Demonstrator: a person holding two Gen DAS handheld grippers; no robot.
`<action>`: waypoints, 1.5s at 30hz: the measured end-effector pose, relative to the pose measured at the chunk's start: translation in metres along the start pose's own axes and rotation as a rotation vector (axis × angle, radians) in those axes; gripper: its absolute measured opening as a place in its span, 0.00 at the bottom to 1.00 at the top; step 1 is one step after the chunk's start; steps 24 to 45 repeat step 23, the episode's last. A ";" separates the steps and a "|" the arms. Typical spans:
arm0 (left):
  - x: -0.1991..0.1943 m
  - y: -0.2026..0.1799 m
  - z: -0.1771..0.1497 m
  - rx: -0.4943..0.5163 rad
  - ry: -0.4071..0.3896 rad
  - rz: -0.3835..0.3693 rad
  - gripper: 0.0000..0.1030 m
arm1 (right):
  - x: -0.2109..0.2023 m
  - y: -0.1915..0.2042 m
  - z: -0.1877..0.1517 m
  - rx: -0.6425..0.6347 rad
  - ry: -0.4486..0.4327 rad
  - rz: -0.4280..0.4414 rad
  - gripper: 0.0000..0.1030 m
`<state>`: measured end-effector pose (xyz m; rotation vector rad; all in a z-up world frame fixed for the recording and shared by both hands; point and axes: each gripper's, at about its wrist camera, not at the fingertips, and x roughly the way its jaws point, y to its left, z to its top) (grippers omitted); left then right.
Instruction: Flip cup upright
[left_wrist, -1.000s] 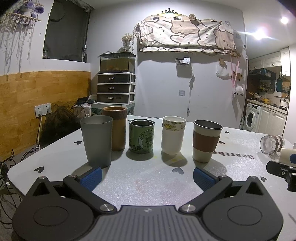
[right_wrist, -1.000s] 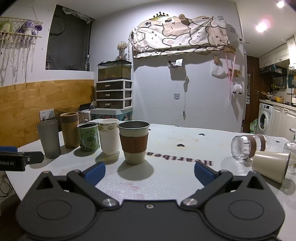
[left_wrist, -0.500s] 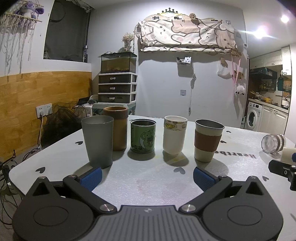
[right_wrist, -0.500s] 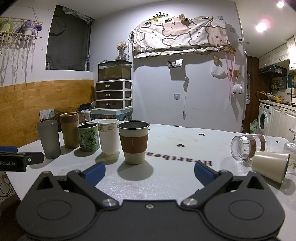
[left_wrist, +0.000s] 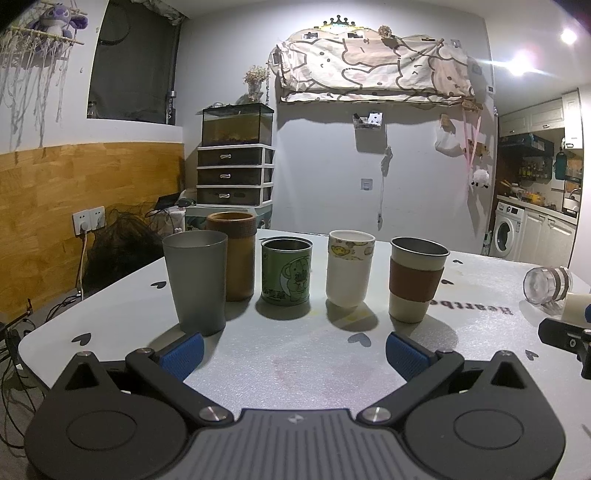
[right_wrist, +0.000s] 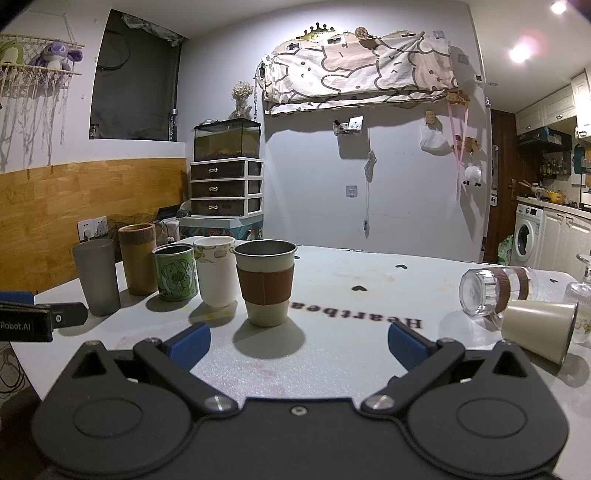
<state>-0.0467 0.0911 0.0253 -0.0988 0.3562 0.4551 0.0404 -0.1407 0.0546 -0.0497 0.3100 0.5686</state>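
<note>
Our right gripper (right_wrist: 299, 341) gapes wide and empty; we should swing right toward the tipped beige cup (right_wrist: 537, 328), squeezing its sides squarely.

Left gripper (left_wrist: 294, 350): matte black linkage arms, two round black discs, silver pivot screws, a ribbed grey centre plate bearing a small logo, and blue ribbed fingertips (left_wrist: 183, 353) are showing.

Right gripper (right_wrist: 299, 345): the same black build is appearing, with silver screws, a plain black centre plate, and blue fingertips (right_wrist: 189, 344).
</note>
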 end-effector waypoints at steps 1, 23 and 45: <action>0.000 0.000 0.000 0.000 0.000 0.000 1.00 | -0.001 0.000 0.000 0.000 0.000 0.001 1.00; 0.001 -0.001 0.001 0.003 0.002 0.003 1.00 | 0.000 0.000 0.001 0.003 -0.001 -0.001 1.00; 0.001 -0.001 0.001 0.003 0.002 0.003 1.00 | 0.000 0.000 0.001 0.003 -0.001 -0.001 1.00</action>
